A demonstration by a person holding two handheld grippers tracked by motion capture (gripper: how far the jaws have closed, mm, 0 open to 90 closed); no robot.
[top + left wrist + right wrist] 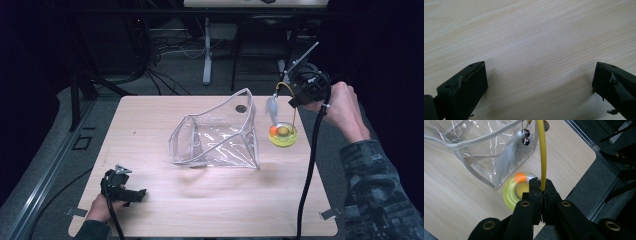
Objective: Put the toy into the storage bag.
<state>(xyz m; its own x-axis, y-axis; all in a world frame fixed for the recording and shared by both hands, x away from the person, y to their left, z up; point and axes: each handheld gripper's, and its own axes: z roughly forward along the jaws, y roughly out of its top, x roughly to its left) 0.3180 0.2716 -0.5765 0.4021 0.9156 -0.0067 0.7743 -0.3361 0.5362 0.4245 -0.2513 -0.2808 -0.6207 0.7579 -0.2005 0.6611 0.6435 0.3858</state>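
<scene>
My right gripper (541, 187) pinches the wand (542, 152); I lift it straight over the pouch (220, 135). Left fingers (464, 90) rest spread on the desk (529, 37).

A table (165, 210) stretches away from the person. Near its middle stands a pouch (216, 135), its open mouth turned toward the table's left side. Just right of the pouch, close to the table's right edge, a ring-shaped toy base (283, 135) lies flat on the tabletop, a ball (273, 130) sitting in its track. A wand (542, 150) rises from the base and arches toward the pouch; a feather (272, 107) hangs from its tip, between pouch and base. The right gripper (541, 185) is above the table's far right corner, jaws closed on the wand. The left gripper (131, 195) rests on the near left corner, well apart from the pouch, jaws spread.
</scene>
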